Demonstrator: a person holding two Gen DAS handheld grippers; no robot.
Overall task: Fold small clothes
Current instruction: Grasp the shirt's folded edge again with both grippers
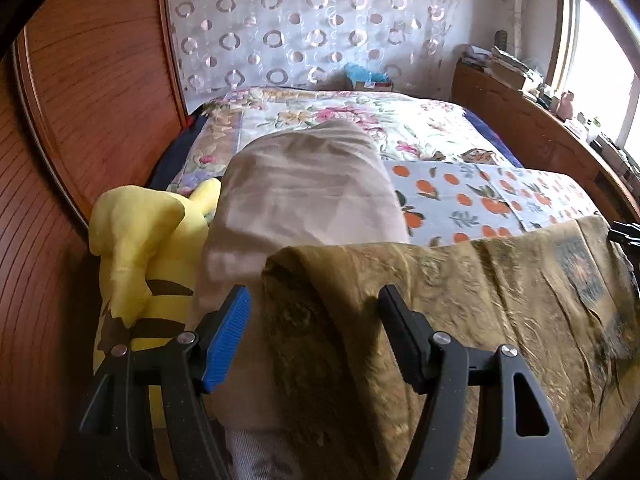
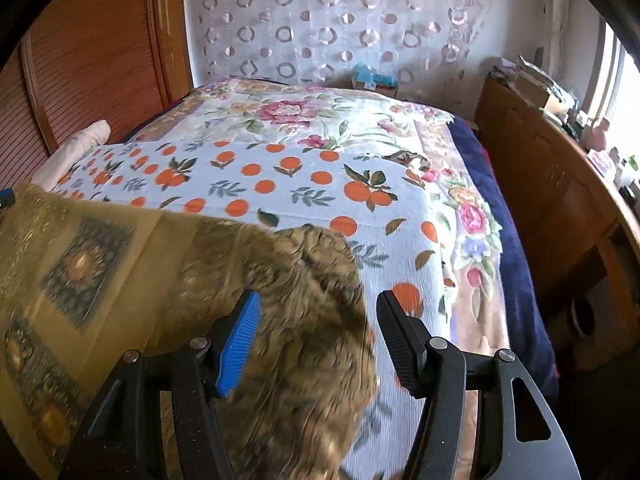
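Observation:
An olive-gold patterned garment (image 1: 460, 300) lies spread across the near edge of the bed, its print panel facing up. In the left wrist view, my left gripper (image 1: 314, 296) stands open over the garment's left end, and a bunched fold rises between the blue pad (image 1: 230, 340) and the black pad without being pinched. In the right wrist view, my right gripper (image 2: 318, 298) is open too. The garment's (image 2: 100, 264) blurred right end hangs between its jaws, loose from both pads.
An orange-print sheet (image 2: 280, 184) covers the bed over a floral quilt (image 2: 288, 112). A beige pillow (image 1: 304, 192) and a yellow plush toy (image 1: 140, 248) sit at the left, by a wooden wardrobe (image 1: 92, 80). A cluttered wooden cabinet (image 2: 540, 168) runs along the right.

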